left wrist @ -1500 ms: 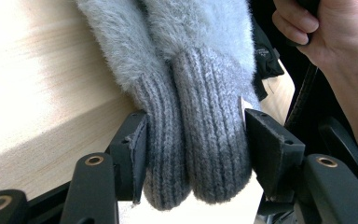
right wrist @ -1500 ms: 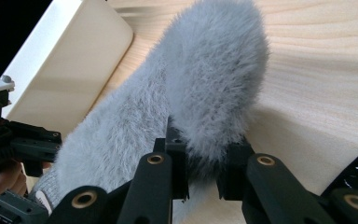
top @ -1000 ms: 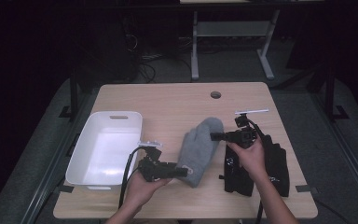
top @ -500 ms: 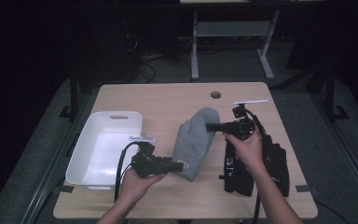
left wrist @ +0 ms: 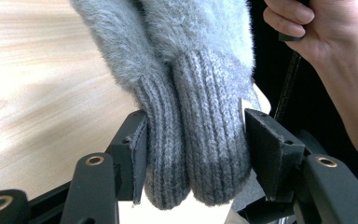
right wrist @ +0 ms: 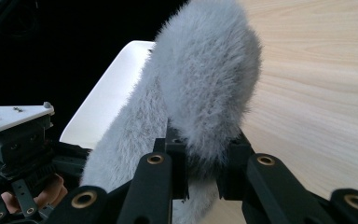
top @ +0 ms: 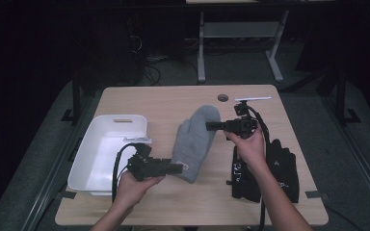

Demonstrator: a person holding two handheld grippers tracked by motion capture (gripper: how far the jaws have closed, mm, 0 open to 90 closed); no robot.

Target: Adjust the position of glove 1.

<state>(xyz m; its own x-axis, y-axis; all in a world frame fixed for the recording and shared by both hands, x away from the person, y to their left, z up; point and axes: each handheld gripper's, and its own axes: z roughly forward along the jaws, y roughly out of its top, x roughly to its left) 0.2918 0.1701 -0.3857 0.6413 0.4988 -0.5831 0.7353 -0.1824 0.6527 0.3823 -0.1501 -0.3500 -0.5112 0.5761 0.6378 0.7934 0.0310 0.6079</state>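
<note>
While the grey mitten [top: 194,143] hangs stretched between the two hands over the middle of the wooden table [top: 173,98], the left gripper [top: 176,168] clamps its ribbed cuff at the 6 o'clock end (in the left gripper view the cuff fills the gap between both pads [left wrist: 140,147]). At the mitten's 1 o'clock end the right gripper [top: 210,126] pinches the fuzzy tip, its jaws narrow around the fabric. At 9 o'clock from the mitten sits a white tray [top: 90,159], just beside the left gripper. At 4 o'clock, under the right forearm, lie black gloves [top: 282,168] on the tabletop.
</note>
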